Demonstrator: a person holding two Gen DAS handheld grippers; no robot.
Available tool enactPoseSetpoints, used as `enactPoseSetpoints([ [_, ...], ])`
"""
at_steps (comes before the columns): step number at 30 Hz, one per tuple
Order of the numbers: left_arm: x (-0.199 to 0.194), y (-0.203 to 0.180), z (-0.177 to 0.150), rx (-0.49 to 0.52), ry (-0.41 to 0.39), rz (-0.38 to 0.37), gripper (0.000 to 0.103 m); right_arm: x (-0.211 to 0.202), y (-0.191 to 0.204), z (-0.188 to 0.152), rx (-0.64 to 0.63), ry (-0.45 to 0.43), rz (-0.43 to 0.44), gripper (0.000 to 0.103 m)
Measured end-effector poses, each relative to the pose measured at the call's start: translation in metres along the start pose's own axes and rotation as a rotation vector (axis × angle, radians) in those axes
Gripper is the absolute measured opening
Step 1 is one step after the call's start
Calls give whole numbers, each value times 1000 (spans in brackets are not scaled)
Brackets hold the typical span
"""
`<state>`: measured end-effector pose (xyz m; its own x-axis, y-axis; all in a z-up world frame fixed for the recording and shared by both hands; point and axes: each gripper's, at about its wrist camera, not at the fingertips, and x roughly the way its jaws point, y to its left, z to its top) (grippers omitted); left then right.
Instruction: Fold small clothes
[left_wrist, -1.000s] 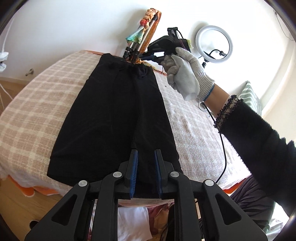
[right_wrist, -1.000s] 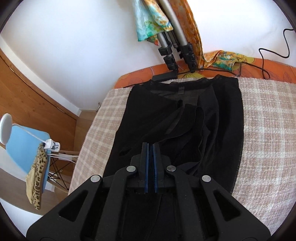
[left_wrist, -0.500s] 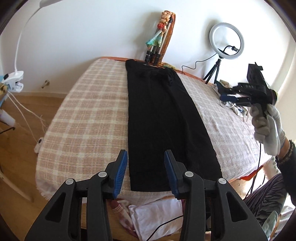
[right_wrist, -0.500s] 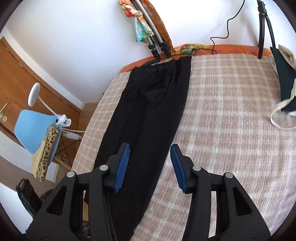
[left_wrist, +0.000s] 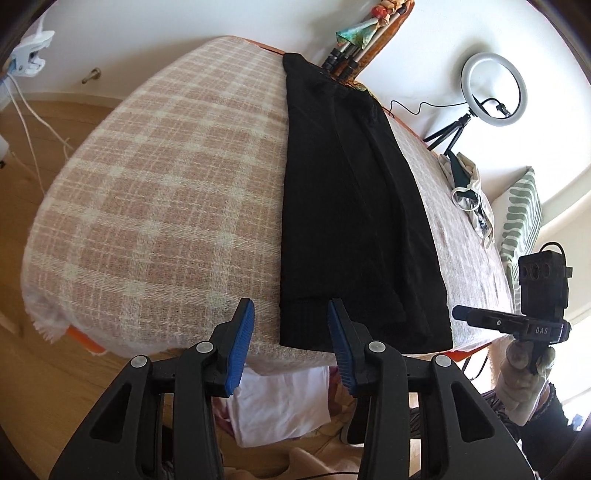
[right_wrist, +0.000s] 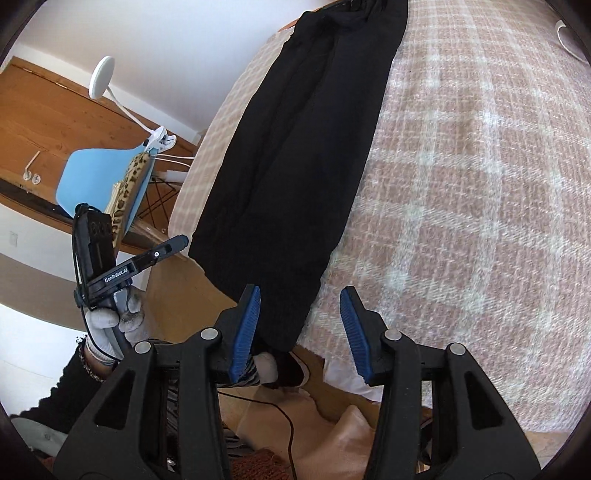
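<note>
the black pants are lying folded lengthwise on the bed, both the left claw and right claw are hanging released near the hem, so the crosswise folds are looking undone.

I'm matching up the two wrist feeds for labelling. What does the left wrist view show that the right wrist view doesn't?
Only the left wrist view shows the ring light on its tripod and the striped cushion. Only the right wrist view shows the blue chair and white lamp. Both show the black trousers lying flat on the checked blanket, with both grippers open and off the cloth.
</note>
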<state>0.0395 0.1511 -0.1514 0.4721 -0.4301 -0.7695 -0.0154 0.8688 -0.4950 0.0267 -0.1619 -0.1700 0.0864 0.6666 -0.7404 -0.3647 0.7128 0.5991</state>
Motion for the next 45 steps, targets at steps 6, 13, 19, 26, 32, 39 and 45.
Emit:
enactPoseSetpoints([
  [6, 11, -4, 0, 0, 45, -38, 14, 17, 5, -10, 5, 52, 24, 41],
  [13, 0, -2, 3, -1, -6, -29, 3, 21, 2, -13, 25, 53, 29, 6],
  [19, 0, 2, -2, 18, -5, -18, 3, 15, 2, -17, -10, 37, 41, 5],
  [26, -6, -3, 3, 25, -37, -25, 3, 12, -8, -9, 45, 18, 116, 5],
  [32, -12, -15, 21, 22, -81, -48, 3, -7, -13, 8, 61, -54, 186, 5],
  [39, -11, -23, 50, 5, -113, -54, 3, -23, -21, 33, 82, -127, 199, 5],
  [45, 2, -32, 90, 48, -137, -9, 3, -27, -36, 66, 109, -168, 193, 5],
])
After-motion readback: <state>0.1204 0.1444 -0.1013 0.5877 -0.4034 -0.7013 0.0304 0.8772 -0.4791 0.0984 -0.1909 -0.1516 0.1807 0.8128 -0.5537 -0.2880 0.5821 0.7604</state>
